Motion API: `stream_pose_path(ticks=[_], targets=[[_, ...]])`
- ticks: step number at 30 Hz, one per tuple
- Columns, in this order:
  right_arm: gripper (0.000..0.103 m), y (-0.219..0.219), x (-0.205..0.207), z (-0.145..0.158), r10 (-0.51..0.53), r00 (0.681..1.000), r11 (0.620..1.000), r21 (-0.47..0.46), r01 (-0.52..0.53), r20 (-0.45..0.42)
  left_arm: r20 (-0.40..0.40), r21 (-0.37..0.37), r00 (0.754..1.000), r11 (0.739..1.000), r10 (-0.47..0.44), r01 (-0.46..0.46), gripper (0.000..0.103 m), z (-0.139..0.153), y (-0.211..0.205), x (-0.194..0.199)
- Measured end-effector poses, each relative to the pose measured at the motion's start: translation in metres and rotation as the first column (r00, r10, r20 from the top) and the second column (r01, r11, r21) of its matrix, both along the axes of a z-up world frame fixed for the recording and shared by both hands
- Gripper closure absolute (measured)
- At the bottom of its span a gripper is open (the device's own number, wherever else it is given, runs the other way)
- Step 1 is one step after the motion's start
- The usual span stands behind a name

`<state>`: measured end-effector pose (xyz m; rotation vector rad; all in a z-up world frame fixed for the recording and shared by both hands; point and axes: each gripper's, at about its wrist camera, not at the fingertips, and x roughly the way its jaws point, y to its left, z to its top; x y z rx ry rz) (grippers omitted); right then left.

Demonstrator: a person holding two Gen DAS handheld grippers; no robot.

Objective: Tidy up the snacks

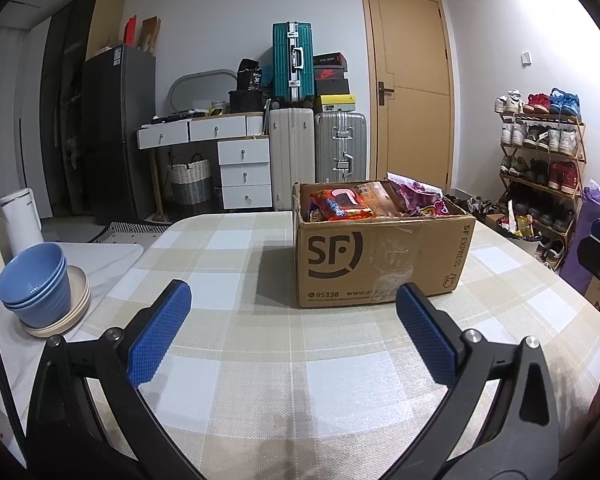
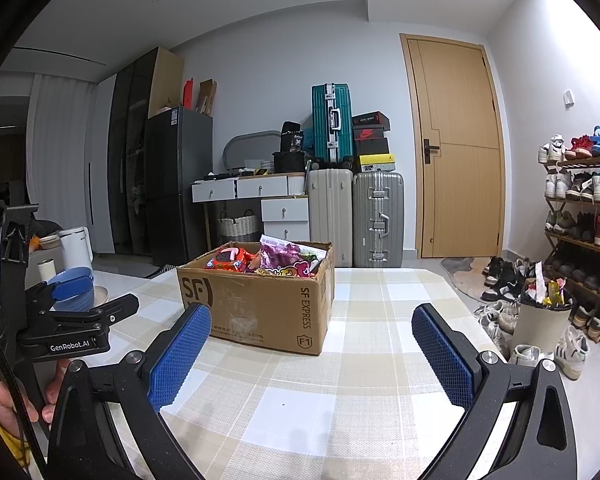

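Both my claws, left (image 1: 294,312) & right (image 2: 311,336), gape wide w/ nothing held, above checked tablecloth (image 1: 260,380), facing snack-filled cardboard box (image 1: 380,260).

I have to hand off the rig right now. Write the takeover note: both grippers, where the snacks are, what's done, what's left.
Left gripper: jaws open, holding nothing, above the checked tablecloth short of the box.
Right gripper: jaws open, holding nothing, also short of the box and to its right.
Cardboard box: upright on the table, flaps open, full of snacks. An orange-red pack lies on top at the left, purple bags at the right.
Done: nothing visible; no snack lies on the table outside the box.
Left: the sorting itself. The orange-red pack on top looks like the easiest first grab.
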<state>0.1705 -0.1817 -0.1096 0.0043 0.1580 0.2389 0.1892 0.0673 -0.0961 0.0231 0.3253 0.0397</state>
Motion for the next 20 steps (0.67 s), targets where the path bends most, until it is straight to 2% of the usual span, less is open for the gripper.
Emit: stream_pose_path(ticks=[7, 17, 20], targets=[[0.001, -0.0003, 0.0008, 0.0006, 0.000, 1.000, 1.000, 0.000, 0.000, -0.003, -0.042, -0.030, 0.999, 1.000, -0.009, 0.008, 0.001, -0.0011, 0.0035, 0.0034], [0.001, -0.0008, 0.0010, 0.0012, 0.000, 1.000, 1.000, -0.001, 0.000, -0.004, 0.013, -0.036, 1.000, 0.999, 0.025, -0.024, 0.001, 0.0039, 0.0082, -0.0041], [0.001, -0.0011, 0.0003, 0.0012, -0.001, 1.000, 1.000, 0.000, 0.001, -0.004, 0.003, -0.035, 1.000, 0.999, 0.029, -0.029, 0.001, 0.0029, 0.0086, -0.0028]])
